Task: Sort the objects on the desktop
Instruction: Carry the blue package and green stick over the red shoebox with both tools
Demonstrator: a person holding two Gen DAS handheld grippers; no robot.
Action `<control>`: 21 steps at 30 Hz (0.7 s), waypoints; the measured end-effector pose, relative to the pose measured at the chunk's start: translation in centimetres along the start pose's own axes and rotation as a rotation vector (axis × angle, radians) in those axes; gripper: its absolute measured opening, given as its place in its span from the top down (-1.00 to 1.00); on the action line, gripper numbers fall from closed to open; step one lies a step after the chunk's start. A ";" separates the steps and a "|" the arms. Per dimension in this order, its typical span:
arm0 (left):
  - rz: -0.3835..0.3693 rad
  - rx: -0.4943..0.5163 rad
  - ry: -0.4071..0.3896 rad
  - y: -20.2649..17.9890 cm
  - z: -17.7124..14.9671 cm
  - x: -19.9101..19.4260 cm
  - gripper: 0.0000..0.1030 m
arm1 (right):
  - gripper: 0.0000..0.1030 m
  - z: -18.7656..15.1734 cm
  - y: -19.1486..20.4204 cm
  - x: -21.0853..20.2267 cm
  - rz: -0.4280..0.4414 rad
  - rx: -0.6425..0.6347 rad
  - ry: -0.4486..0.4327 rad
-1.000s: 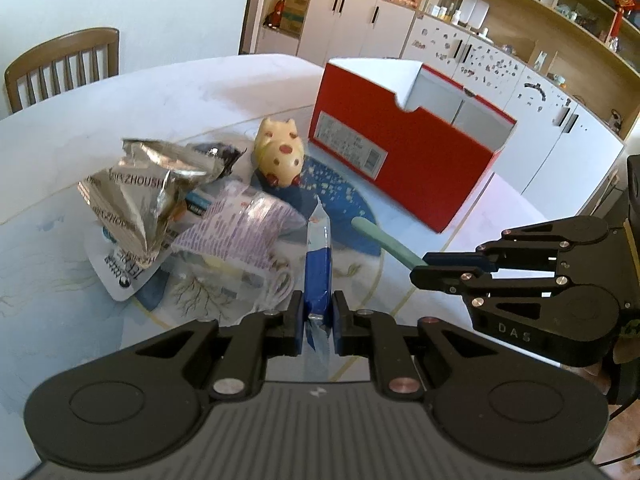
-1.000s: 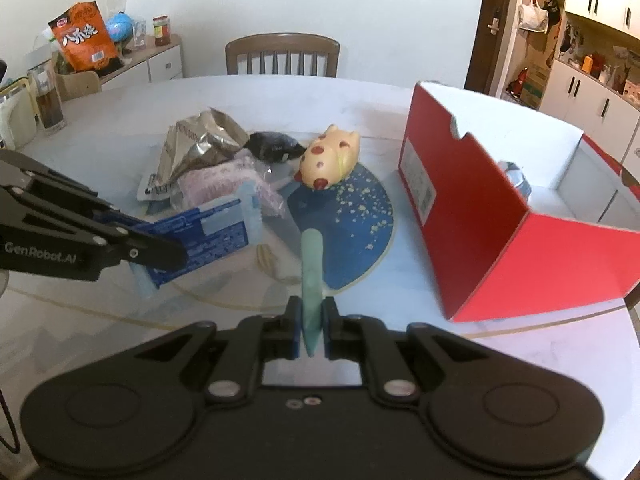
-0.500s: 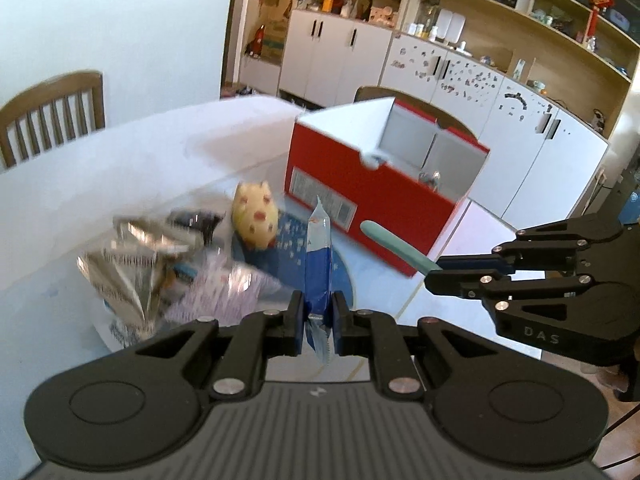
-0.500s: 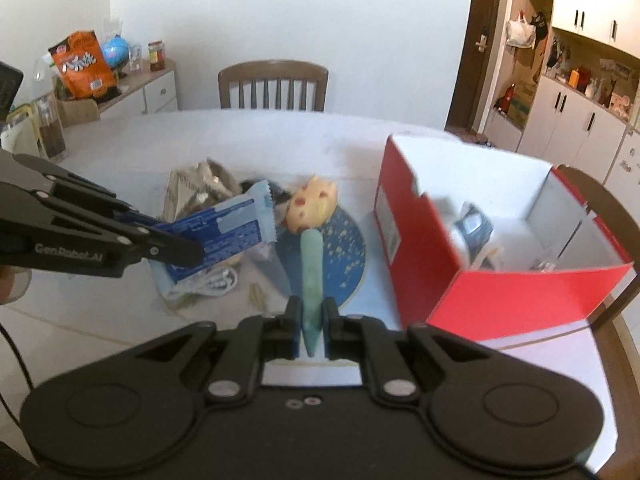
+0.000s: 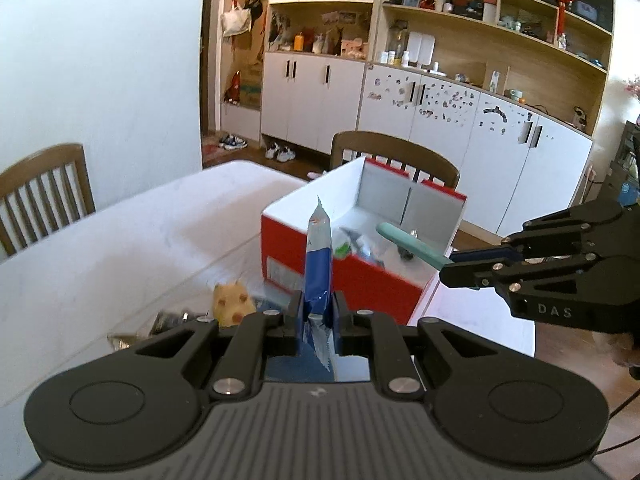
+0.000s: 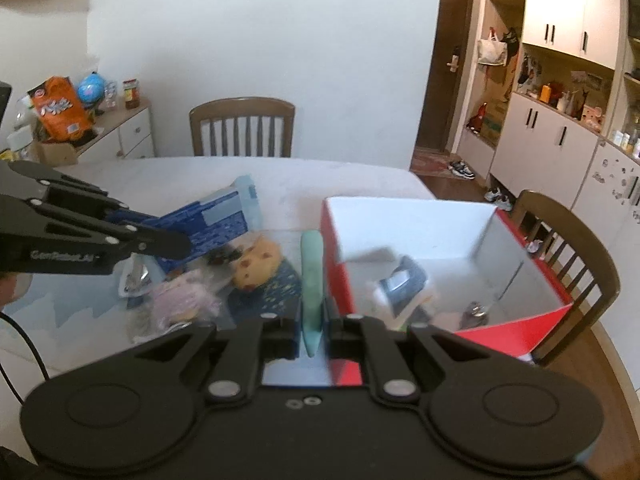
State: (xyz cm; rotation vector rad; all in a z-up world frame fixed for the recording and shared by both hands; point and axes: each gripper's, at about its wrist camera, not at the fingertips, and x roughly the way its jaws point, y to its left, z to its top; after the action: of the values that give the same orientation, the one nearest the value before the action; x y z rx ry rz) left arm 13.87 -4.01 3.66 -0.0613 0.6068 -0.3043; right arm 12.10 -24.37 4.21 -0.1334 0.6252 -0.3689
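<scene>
Red box (image 6: 516, 332) lies lower right of the right gripper (image 6: 314, 320), which clamps a green stick (image 6: 312, 276) pointing up-frame; left gripper (image 5: 318, 320) pinches a blue packet (image 5: 318, 264), probably farther off.

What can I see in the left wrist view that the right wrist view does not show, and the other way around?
Only the left wrist view shows the long wooden wall shelves over white cabinets, and the left claw pinching the blue and white foil packet edge-on.

Only the right wrist view shows the orange snack bag on a side cabinet, the pink wrapped packet on the table, and the packet's flat printed face.

Both show the red cardboard box with white inside, the yellow spotted pig toy, and the right claw shut on the mint green stick.
</scene>
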 end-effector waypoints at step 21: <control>0.016 -0.065 0.099 -6.0 6.1 8.9 0.76 | 0.82 2.9 -11.5 4.9 -0.025 -0.001 0.130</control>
State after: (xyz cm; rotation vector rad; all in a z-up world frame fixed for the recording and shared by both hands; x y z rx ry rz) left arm 22.67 -12.62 4.70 -0.1045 0.7151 -0.2731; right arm 14.05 -36.88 6.51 -0.1186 0.7523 -0.4035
